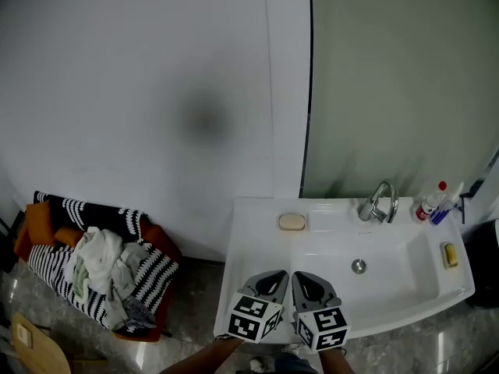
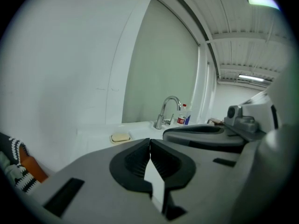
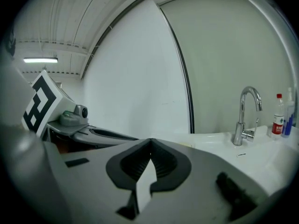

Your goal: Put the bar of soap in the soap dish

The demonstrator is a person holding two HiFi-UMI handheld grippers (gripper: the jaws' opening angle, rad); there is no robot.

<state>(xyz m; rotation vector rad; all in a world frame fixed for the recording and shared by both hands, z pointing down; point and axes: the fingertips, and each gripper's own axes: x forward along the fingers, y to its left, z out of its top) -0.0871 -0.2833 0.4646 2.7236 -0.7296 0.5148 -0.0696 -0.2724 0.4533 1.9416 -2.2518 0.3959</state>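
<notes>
Basket: on the far left a basket (image 1: 153, 249) sits on the floor. It is full of stripy black and white cloth and pale clothes.
Wall: a plain white wall (image 1: 140, 92) is behind the basket.
Sink: a white sink (image 1: 248, 240) stands to the right of the basket.
Bar of soap: the bar of soap (image 1: 292, 221) is pale yellow. It lies on the back ledge of the sink, to the left of the tap.
Soap dish: in my left gripper view the soap seems to rest in a flat, pale soap dish (image 2: 113, 140). It is small there, so I am not fully sure.
Left gripper: my left gripper (image 1: 279, 274) is over the front edge of the sink. Its fingers are pressed together and nothing is between them.
Right gripper: my right gripper (image 1: 306, 276) is just beside the left one. Its fingers are also pressed together on nothing.
How far: both grippers are well apart from the soap.
Drain: a round metal drain (image 1: 359, 266) is in the bowl of the sink.
Tap: a shiny tap (image 1: 380, 202) stands on the back ledge.
Bottles: a red-capped bottle (image 1: 427, 206) and a blue bottle (image 1: 443, 211) stand to the right of the tap.
Yellow thing: a small yellow thing (image 1: 450, 254) lies on the right rim. I cannot tell what it is.
</notes>
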